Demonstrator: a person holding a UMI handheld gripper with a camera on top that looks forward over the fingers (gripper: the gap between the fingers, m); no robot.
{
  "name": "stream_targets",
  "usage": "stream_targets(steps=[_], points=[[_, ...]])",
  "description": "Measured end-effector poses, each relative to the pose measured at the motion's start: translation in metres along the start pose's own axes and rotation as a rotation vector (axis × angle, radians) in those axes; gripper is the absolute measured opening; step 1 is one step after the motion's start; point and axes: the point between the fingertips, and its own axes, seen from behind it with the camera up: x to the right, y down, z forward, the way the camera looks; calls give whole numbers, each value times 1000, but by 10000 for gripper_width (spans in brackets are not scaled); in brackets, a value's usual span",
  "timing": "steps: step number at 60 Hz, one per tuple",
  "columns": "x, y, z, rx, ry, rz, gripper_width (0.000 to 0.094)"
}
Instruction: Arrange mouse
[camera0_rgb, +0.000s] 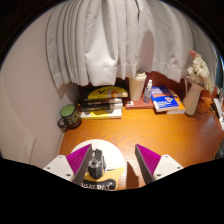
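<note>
We hold the gripper (118, 165) low over a wooden worktop (150, 128), its jaws spread apart with nothing pinched. A dark mouse (91, 164) lies on a round white mat (103, 155) against the inner face of the left finger, clear of the right one. Beyond, a stack of books (104, 101) sits under a white curtain (110, 40), with a small jar (68, 116) to its left

open jaws flank mouse (93, 165) on desk (150, 130).
</note>
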Motion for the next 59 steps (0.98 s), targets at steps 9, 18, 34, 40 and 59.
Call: stream_targets(steps=[9,18,34,40,59], points=[[64,-30,-69,104,16,-16,852],[127,-28,-124,154,33,-37,849],[220,6,-181,176,41,-28,847],[246,19,-192,175,52,-30,847],[263,34,-212,181,39,-25,849]])
